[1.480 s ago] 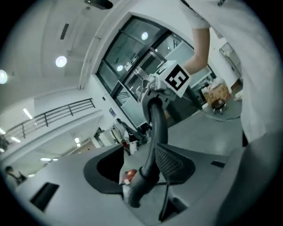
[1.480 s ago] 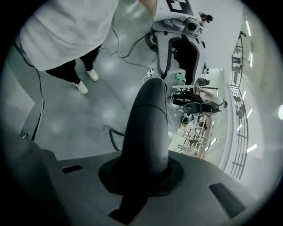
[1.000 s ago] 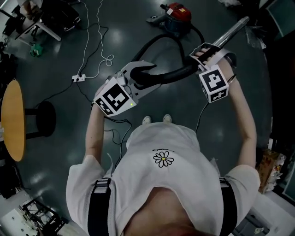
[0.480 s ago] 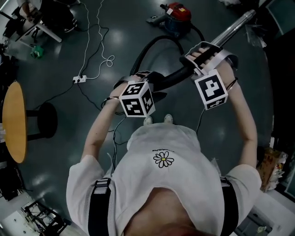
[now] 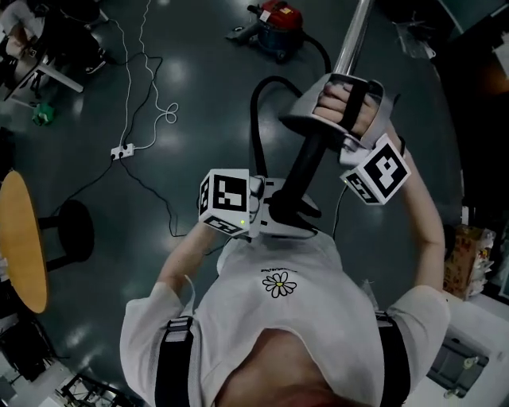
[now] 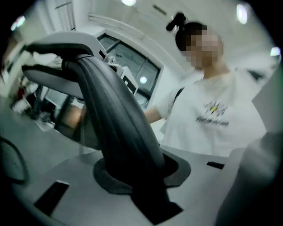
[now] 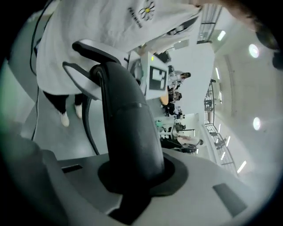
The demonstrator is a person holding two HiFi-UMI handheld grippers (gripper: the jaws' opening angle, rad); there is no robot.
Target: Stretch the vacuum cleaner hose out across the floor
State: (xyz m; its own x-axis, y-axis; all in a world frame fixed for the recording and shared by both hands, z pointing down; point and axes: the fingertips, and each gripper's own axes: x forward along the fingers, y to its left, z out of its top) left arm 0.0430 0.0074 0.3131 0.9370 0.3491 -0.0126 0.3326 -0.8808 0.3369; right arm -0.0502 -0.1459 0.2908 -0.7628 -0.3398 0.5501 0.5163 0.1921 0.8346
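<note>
The person in a white T-shirt (image 5: 278, 318) holds the hose's stiff black handle (image 5: 307, 168) with both tongs, in front of the chest. In the head view the handle runs from about 6 o'clock up toward 12, tilted a little to the right.

The left gripper (image 5: 293, 215) points toward 3 o'clock, with its marker cube at its 9 o'clock side. Its jaws have just been closing, and the left gripper view shows them pinching the lower end of the handle, which passes straight through the notch between them.

The right gripper (image 5: 306, 127) sits higher, at about 1 o'clock from the left one. Its jaws are pressed tight on the upper end of the handle – the right gripper view shows the black piece filling the gap. A metal tube (image 5: 355, 32) goes on from there toward 12 o'clock and out of the picture.

The hose (image 5: 256, 107) itself curves in a black loop from behind the left gripper toward 12 o'clock and bends right – not stretched out. The red vacuum cleaner (image 5: 274, 16) stands on the dark floor (image 5: 191, 87) at 12 o'clock, well apart from the person.

At 10 o'clock lie a white power strip (image 5: 119, 151) and its cable. A round wooden table (image 5: 20, 238) is at 9 o'clock.
</note>
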